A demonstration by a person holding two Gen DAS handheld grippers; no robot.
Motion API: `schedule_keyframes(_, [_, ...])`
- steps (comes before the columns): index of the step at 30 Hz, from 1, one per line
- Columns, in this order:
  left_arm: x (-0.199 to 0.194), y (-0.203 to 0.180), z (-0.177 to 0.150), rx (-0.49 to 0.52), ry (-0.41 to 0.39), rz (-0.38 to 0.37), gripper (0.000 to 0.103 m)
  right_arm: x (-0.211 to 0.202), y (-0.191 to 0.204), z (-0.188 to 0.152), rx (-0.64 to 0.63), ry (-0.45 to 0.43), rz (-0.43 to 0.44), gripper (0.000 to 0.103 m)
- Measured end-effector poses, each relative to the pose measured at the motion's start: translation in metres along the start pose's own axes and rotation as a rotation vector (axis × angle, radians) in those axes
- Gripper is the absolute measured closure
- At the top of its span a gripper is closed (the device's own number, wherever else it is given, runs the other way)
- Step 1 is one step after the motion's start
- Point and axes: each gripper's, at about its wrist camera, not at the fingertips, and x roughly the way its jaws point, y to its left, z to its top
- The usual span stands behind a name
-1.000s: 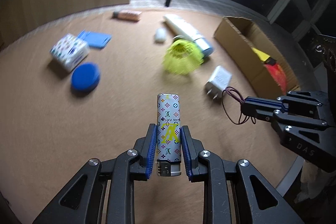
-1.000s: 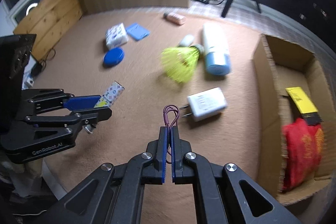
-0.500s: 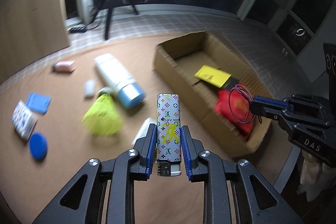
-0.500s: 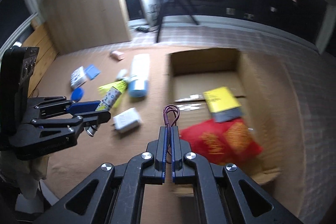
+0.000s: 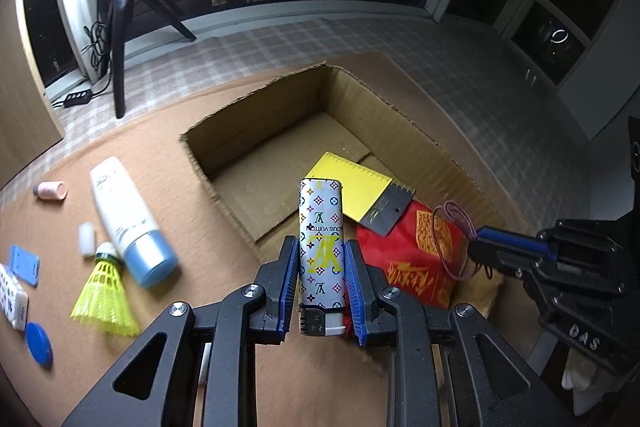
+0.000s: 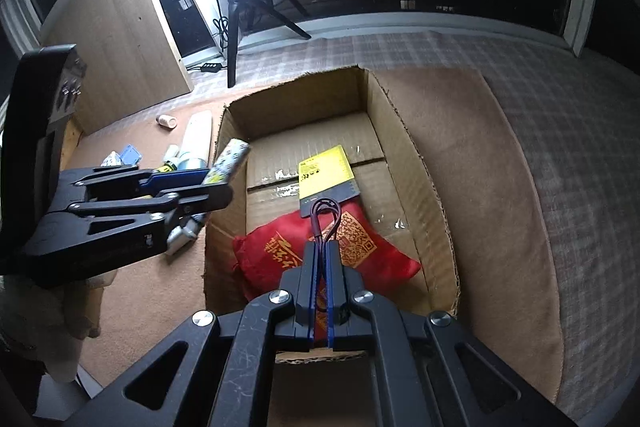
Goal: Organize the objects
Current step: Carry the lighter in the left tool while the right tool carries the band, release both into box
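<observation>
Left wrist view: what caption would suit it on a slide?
Left tongs clamp a patterned lighter upright over an open cardboard box holding a red pouch.

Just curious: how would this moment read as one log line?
left gripper: shut on lighter | right gripper: shut on hair tie | both beside/above cardboard box

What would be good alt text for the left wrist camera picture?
The left tool grips a patterned lighter upright in front of an open cardboard box holding a red pouch and a yellow card. A shuttlecock and bottle lie on the brown surface left of it.
</observation>
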Motion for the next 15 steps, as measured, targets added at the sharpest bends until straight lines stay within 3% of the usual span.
schedule_keyframes(15, [0.031, -0.008, 0.005, 0.022, 0.055, 0.035, 0.079, 0.003, -0.003, 0.0, -0.014, 0.004, -0.017, 0.099])
